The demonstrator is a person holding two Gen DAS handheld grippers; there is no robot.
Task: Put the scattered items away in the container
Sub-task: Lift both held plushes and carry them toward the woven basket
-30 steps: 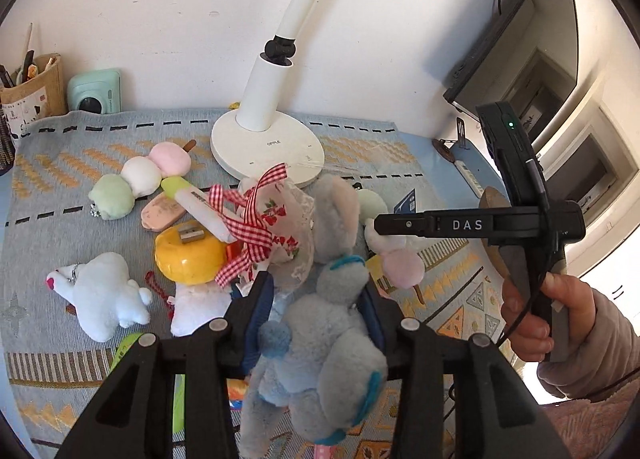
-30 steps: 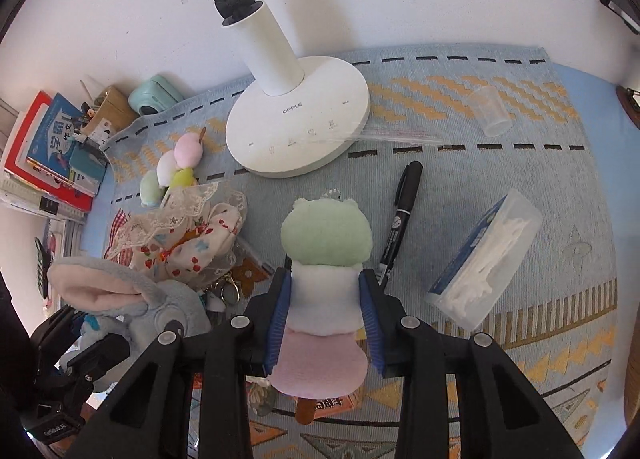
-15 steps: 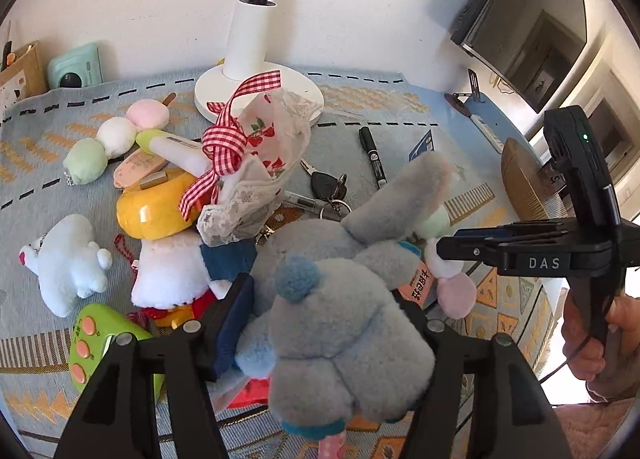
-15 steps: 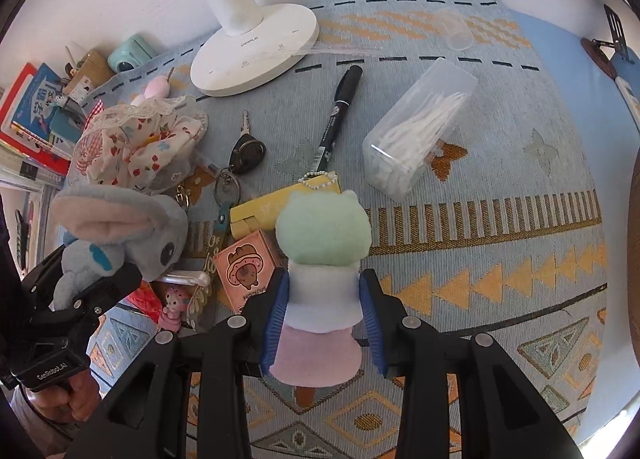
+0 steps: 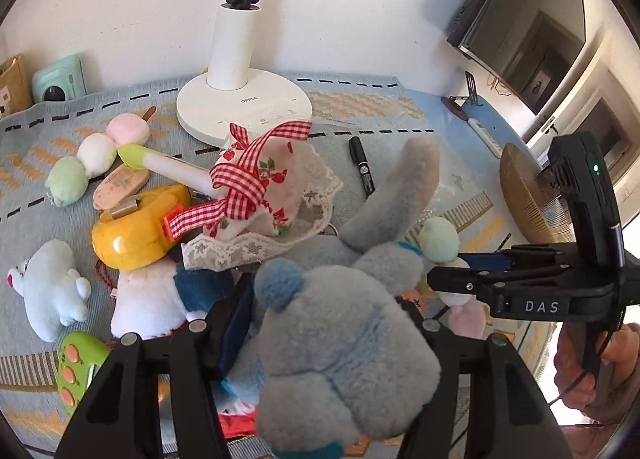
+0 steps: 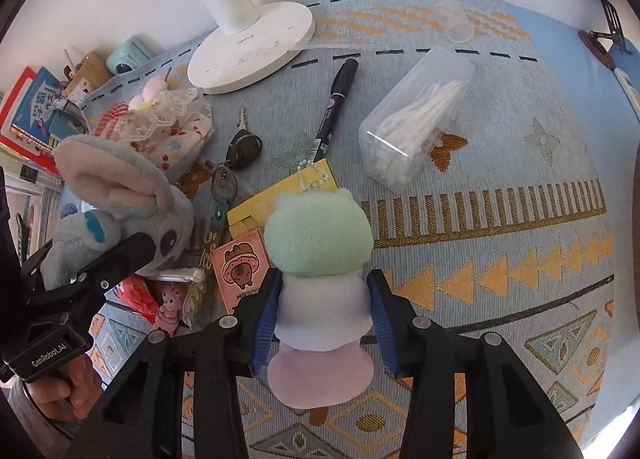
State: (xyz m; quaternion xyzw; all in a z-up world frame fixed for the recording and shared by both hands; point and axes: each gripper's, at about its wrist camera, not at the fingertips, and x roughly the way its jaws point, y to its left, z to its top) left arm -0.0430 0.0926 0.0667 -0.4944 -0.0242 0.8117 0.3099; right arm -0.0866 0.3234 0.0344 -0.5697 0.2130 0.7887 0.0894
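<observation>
The left tongs are clamped on a grey plush rabbit, lifted above the clutter with its long ear pointing forward and to the right. The right tongs are clamped on a three-ball plush skewer, its blue pads pressing the white middle ball, the green ball sticking out ahead and the pink one back between the arms. No container can be made out in either view.

Ahead of the left tongs on the worktop lie a lace pouch with a red gingham ribbon, a yellow tape measure to its left, and a second skewer plush further left. A white plush animal sits far left.

Ahead of the right tongs lie a yellow box, a black marker, keys to the left of the marker, and a clear box of cotton swabs to the right. A white lamp base stands beyond them.
</observation>
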